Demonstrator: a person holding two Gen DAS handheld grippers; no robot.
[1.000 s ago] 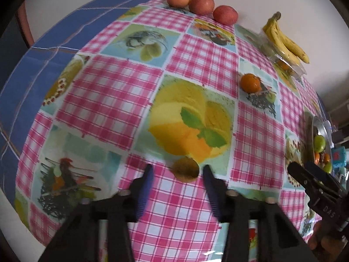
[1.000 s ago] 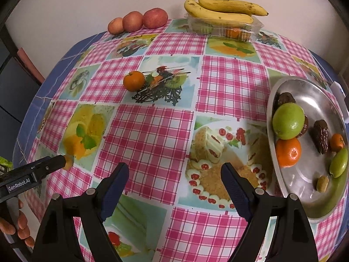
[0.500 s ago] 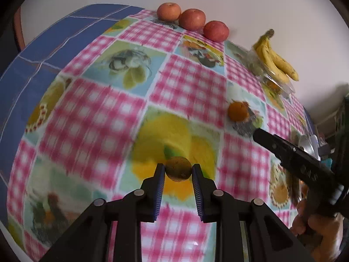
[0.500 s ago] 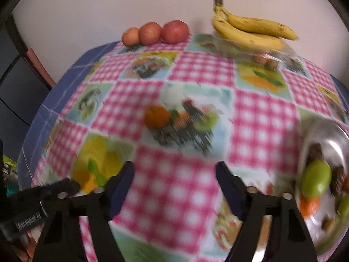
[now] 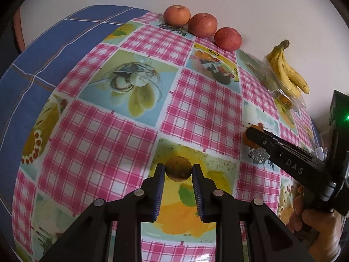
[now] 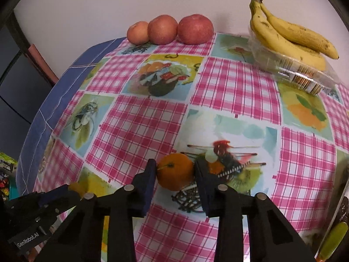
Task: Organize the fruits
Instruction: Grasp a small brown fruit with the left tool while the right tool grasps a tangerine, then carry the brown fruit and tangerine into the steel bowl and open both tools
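My left gripper (image 5: 178, 168) is shut on a small round brown fruit (image 5: 178, 172), held just over the yellow picture on the checked tablecloth (image 5: 91, 144). In the right wrist view my right gripper (image 6: 175, 162) has an orange (image 6: 175, 174) between its jaws, which are closing; both pads lie against its sides. The orange rests on the cloth. The left wrist view shows the right gripper's black finger (image 5: 272, 148) covering most of that orange (image 5: 248, 142). The left gripper (image 6: 65, 193) with its fruit appears at the lower left of the right wrist view.
Three red apples (image 6: 170, 30) line the wall at the back. Bananas (image 6: 290, 37) lie on a clear plastic box (image 6: 305, 76) at the back right. A metal plate's rim (image 6: 341, 187) with a green fruit (image 6: 331, 242) shows at the right edge. The table's blue border (image 5: 32, 69) runs along the left.
The left gripper shut on the brown fruit and carried it toward the back. The right gripper travelled left, away from the plate, to the orange, and its jaws narrowed onto it.
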